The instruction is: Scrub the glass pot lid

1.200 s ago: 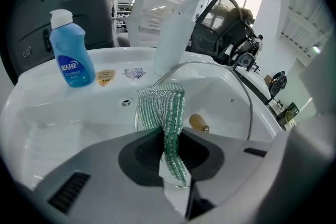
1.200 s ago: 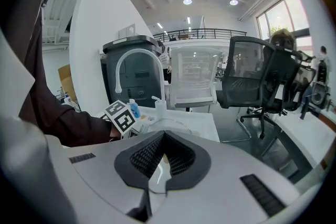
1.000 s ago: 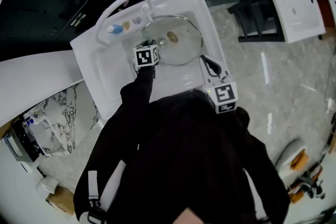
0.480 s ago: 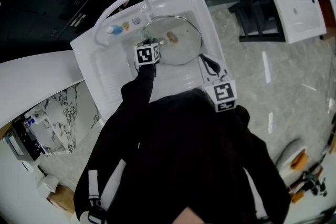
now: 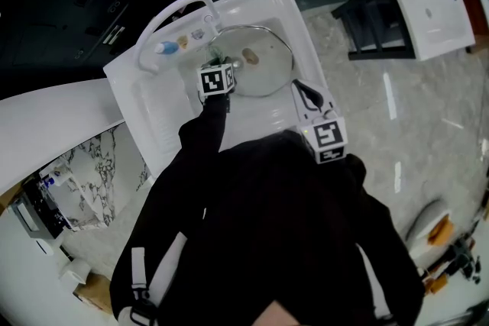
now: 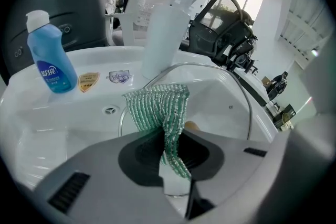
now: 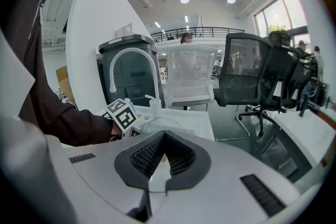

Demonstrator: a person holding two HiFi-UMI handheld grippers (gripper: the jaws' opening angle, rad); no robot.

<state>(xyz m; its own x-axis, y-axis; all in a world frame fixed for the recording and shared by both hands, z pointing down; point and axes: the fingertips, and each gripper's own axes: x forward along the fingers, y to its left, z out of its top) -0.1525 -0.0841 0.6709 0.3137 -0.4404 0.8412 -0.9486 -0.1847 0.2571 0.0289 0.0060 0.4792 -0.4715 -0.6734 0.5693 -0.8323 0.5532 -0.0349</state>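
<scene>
Head view, upper centre: glass pot lid (image 5: 262, 59) sits in the sink (image 5: 153, 103). Our left gripper (image 6: 170, 152) clamps a green scrub cloth (image 6: 160, 107) at the lid; our right gripper (image 7: 157, 159) pinches its rim. We judge scrubbing underway, unfinished.

Open-plan office or lab hall: freestanding white sink units (image 5: 149, 107) stand among swivel office chairs (image 7: 252, 76), under ceiling downlights (image 7: 185, 0), a mezzanine railing (image 7: 210, 32) behind

Upper centre of the head view: glass pot lid (image 5: 263, 69), round, metal-rimmed (clear right through), tan knob (image 5: 250, 53) at its middle. At its left edge, green knitted cloth (image 6: 163, 102), bunched, hanging.
</scene>
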